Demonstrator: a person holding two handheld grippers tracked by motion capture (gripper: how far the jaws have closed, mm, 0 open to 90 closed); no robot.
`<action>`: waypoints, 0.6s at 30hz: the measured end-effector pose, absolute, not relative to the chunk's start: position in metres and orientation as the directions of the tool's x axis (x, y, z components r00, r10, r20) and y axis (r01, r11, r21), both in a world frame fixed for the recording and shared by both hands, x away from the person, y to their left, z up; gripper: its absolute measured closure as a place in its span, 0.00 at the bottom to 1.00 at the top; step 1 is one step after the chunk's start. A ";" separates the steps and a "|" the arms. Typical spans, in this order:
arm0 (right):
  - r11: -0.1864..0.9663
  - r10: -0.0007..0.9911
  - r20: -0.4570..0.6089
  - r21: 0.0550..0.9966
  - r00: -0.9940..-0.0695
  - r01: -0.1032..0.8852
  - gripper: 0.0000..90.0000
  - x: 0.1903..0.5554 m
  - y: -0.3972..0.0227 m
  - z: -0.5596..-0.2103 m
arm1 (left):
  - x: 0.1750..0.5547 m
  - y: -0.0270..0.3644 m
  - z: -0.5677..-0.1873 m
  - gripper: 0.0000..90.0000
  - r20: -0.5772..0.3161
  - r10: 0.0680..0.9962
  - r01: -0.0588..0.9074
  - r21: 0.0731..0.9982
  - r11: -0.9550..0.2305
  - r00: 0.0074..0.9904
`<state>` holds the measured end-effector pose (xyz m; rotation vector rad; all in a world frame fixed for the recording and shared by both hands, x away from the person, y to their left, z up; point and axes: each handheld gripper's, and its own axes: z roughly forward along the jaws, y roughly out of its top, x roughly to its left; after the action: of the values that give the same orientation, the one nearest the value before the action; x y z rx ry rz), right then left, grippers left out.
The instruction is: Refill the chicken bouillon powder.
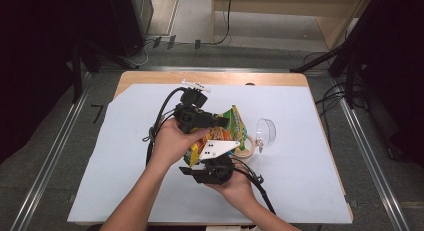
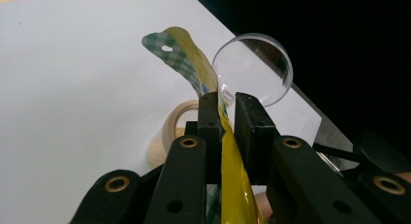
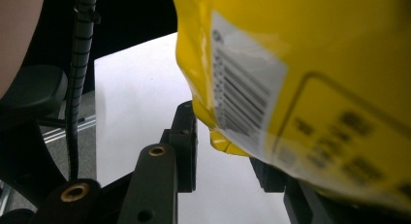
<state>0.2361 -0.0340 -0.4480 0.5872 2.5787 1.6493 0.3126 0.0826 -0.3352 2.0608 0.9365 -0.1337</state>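
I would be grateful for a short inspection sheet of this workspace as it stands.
Surface: wooden table covered by a white sheet, which looks clean.
Job's things: yellow snack bag, held up off the sheet between both tools.
Clutter: tape roll and a clear cup on its side, both beside the bag; small white part at the far edge.
Grippers: left tool shut on the bag's sealed edge; right tool has the bag's corner between its jaws, grip unclear.
Cables: left cable loops over the sheet; right cable trails toward the person.
Surroundings: floor cables, black stand legs.
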 end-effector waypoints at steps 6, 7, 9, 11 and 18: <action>0.388 0.322 0.160 0.877 -0.933 0.284 0.72 0.234 -0.032 -0.452 | 0.309 0.086 -0.336 0.92 -0.406 0.568 0.663 0.651 -0.371 0.716; 0.389 0.318 0.165 0.875 -0.934 0.287 0.72 0.234 -0.031 -0.452 | 0.309 0.088 -0.336 0.92 -0.406 0.567 0.664 0.648 -0.374 0.716; 0.393 0.315 0.161 0.875 -0.935 0.283 0.72 0.234 -0.031 -0.454 | 0.308 0.089 -0.336 0.93 -0.409 0.569 0.666 0.646 -0.372 0.714; 0.393 0.313 0.162 0.875 -0.936 0.283 0.71 0.234 -0.030 -0.455 | 0.308 0.092 -0.337 0.94 -0.417 0.563 0.669 0.644 -0.371 0.713; 0.401 0.302 0.170 0.870 -0.938 0.286 0.67 0.232 -0.027 -0.460 | 0.308 0.098 -0.339 0.95 -0.426 0.556 0.674 0.634 -0.379 0.714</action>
<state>0.2318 -0.0268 -0.4603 0.5491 2.6170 1.6204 0.3082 0.0984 -0.3393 2.0785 0.9336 -0.1785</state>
